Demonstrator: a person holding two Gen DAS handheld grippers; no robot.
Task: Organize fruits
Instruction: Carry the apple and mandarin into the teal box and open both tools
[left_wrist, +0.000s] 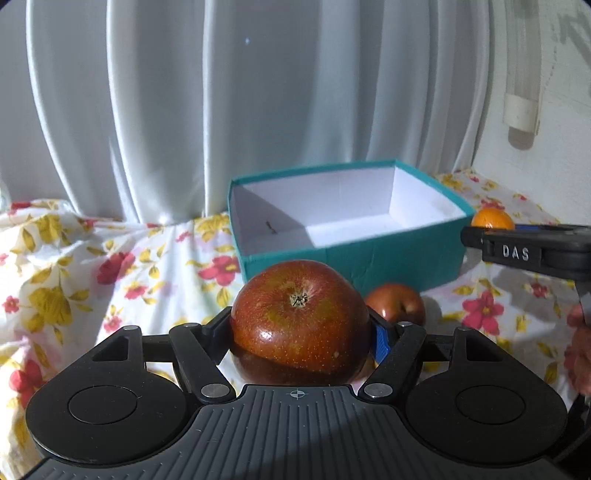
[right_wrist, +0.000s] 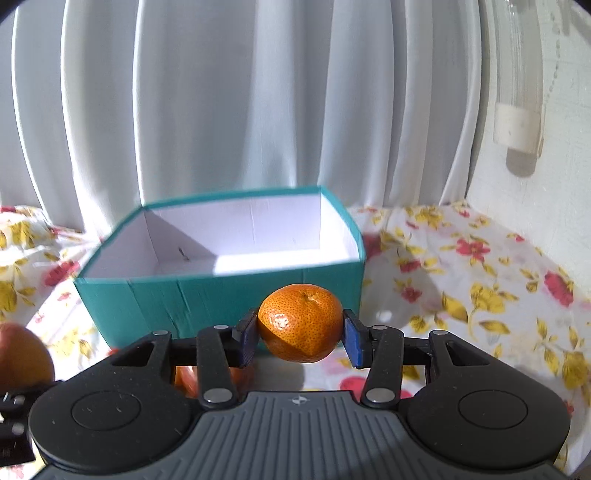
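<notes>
Apple (left_wrist: 300, 321) between left jaws, gripped

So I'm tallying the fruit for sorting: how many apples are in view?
2. One apple is clamped in the left gripper; a second apple lies on the floral cloth before the teal box. Others may be hidden.

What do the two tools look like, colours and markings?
Both match. The left tool and right tool have black linkage arms with silver pivot pins, round black discs either side, a ribbed grey base with a crosshair mark, and blue finger pads. White "DAS" lettering marks the right tool's side.
</notes>
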